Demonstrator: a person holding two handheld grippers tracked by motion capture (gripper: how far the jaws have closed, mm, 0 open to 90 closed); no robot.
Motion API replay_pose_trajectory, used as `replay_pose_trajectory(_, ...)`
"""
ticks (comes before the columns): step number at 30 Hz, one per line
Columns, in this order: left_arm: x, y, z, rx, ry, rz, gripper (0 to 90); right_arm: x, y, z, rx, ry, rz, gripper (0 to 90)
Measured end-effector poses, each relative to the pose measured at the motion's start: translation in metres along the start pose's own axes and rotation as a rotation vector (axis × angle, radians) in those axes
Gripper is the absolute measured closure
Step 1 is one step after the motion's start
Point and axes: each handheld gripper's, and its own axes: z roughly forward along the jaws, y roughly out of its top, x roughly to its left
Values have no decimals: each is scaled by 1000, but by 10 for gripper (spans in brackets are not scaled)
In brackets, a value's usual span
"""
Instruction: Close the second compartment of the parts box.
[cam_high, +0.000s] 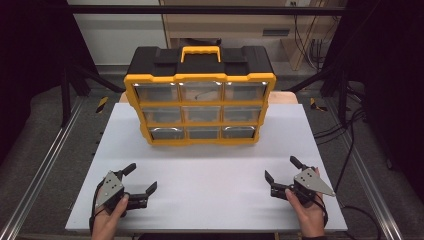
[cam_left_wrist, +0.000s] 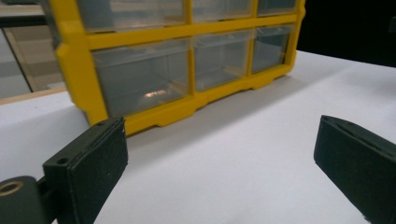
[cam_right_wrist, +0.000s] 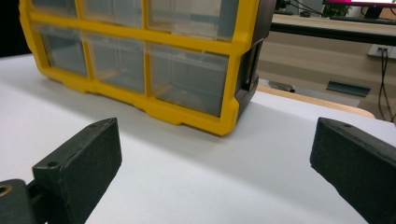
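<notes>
Yellow-framed with a black shell and a yellow handle, the drawer organizer (cam_high: 200, 102) stands at the far middle of the white table (cam_high: 210, 175), with no lettering I can read. The left gripper (cam_high: 142, 179) and the right gripper (cam_high: 281, 169) rest near the table's near edge, well apart from it, fingers spread wide and holding nothing. The right gripper view catches the organizer's black side wall and a wooden edge (cam_right_wrist: 317, 100) beyond the table.

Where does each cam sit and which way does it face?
High view: above the near edge, looking forward and down on the table; both hands, left gripper, right gripper.
Left gripper view: low, facing the organizer at its bottom-left drawers; own jaws spread.
Right gripper view: low, facing its bottom-right corner; own jaws spread.
Shared: organizer, white tabletop.
</notes>
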Motion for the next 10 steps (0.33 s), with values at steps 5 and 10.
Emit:
replay_pose_trajectory(5,6,0,-2,-24,38,-8,27,-3,-2,0,0,-15,-4,24)
replay_pose_trajectory(10,13,0,6,-33,64,-39,26,-3,-4,1,6,-21,-10,24)
